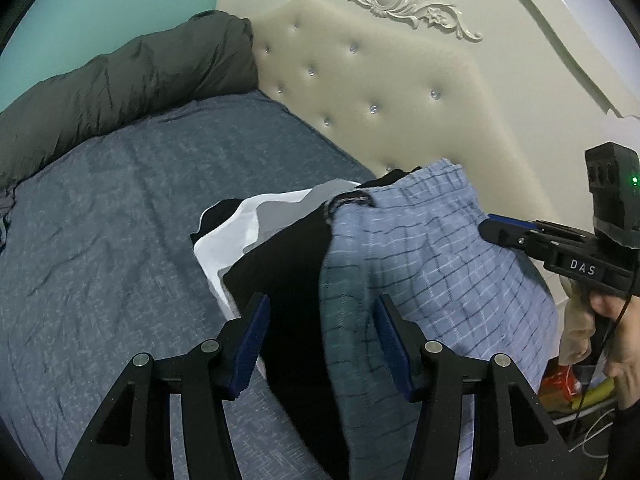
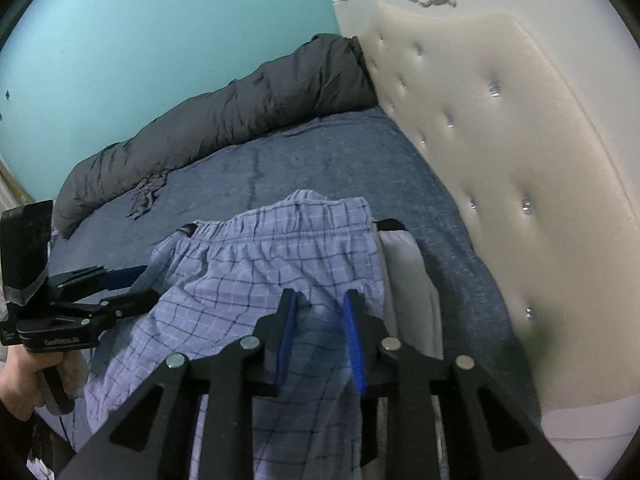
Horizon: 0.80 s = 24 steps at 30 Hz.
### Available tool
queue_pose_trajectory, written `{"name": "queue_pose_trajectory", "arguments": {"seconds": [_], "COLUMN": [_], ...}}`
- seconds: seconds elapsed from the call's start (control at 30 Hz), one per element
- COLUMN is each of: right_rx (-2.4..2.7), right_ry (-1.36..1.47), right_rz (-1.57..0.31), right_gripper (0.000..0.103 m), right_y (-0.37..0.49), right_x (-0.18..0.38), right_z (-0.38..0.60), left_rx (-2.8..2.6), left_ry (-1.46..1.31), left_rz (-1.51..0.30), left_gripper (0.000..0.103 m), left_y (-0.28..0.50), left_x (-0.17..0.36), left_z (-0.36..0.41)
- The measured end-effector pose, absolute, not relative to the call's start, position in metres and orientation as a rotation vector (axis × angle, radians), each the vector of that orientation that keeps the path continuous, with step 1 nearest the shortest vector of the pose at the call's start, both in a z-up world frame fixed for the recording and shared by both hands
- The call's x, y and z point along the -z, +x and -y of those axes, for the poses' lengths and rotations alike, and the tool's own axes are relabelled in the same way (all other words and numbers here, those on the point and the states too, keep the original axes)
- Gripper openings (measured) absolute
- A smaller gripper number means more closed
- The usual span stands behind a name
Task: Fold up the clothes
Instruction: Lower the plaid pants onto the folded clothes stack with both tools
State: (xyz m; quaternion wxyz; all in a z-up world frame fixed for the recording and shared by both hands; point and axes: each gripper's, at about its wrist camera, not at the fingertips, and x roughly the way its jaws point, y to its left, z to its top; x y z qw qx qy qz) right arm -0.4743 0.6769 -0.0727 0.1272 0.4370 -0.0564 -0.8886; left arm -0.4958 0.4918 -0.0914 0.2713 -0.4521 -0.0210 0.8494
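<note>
Blue plaid shorts [image 1: 432, 264] lie on top of a pile of folded clothes, black [image 1: 292, 280], grey and white [image 1: 228, 248], at the bed's near corner by the headboard. My left gripper [image 1: 322, 312] is open just above the pile, its jaws astride the black garment and the shorts' edge. My right gripper [image 2: 320, 308] is open above the plaid shorts [image 2: 260, 264], jaws a moderate gap apart with nothing between them. In the left wrist view the right gripper [image 1: 492, 230] comes in from the right, its tips at the shorts. In the right wrist view the left gripper [image 2: 136, 284] sits at the shorts' left edge.
The bed has a blue-grey sheet [image 1: 120, 220]. A rolled dark grey duvet [image 1: 120, 88] lies along the teal wall. A cream tufted headboard [image 1: 380, 88] stands behind the pile. Clutter and cables [image 1: 576, 392] lie on the floor at the right.
</note>
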Motion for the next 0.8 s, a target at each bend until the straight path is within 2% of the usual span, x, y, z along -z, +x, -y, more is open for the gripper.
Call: {"name": "queue_pose_trajectory", "arguments": {"seconds": [0.17,0.27,0.5,0.8], "right_rx": [2.615,2.572,2.511,2.610], "right_ry": [1.161,1.120,1.129,1.125], "right_rz": [0.262,0.232,0.241,0.294], "right_gripper": [0.023,0.023,0.023,0.023], "right_y": [-0.462,-0.443,-0.408,-0.396], "right_x": [0.047,0.040,0.056,0.067], "right_z": [-0.689,-0.683,-0.673,-0.694], "left_rx": [-2.310,-2.300,-2.262,-2.288], "left_ry": [-1.174,-1.141,-1.135,-1.176], "left_rz": [0.008,-0.015,-0.050,0.058], "left_gripper": [0.058,0.058,0.058,0.058], "left_y": [-0.480,-0.464,-0.435,-0.423], "left_x": [0.079,0.069,0.071,0.086], "left_z": [-0.493,-0.496,-0.505,-0.489]}}
